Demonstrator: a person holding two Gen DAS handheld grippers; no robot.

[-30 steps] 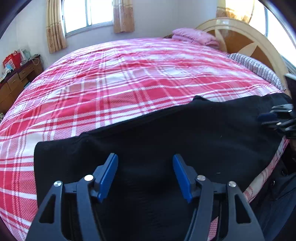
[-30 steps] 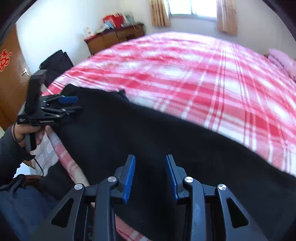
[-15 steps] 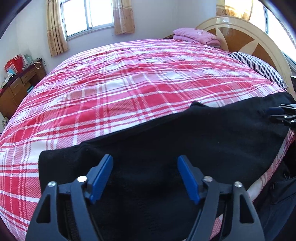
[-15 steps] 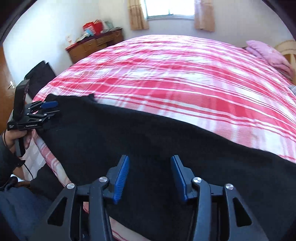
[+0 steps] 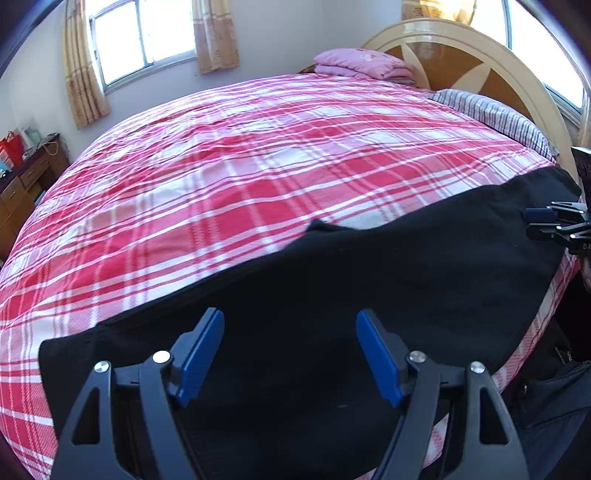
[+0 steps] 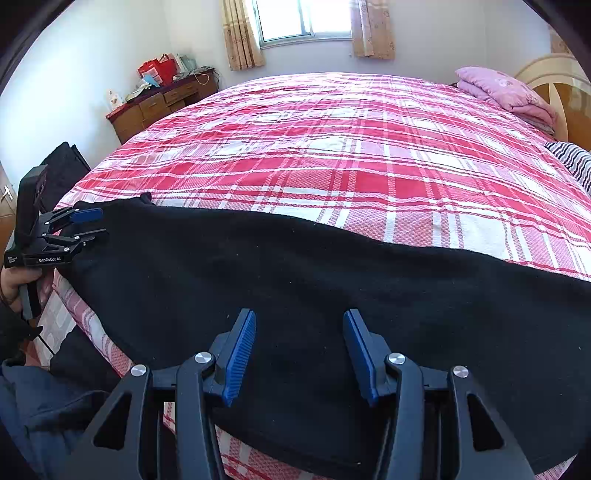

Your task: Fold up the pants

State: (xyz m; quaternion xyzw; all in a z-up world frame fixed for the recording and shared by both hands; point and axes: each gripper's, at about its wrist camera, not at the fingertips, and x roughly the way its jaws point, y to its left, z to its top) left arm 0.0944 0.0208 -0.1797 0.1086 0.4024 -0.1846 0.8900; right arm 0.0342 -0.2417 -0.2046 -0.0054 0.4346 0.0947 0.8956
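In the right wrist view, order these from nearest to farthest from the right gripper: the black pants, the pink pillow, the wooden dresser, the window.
From the right gripper:
1. Black pants, directly below the jaws.
2. Wooden dresser, far left; pink pillow, far right: too close to call.
3. Window, back wall.

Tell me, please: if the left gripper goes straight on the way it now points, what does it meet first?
Most likely the black pants. The left gripper is open and holds nothing, and the cloth fills the view just ahead of its fingers. Beyond that lies the plaid bed cover. Depth is hard to judge here.
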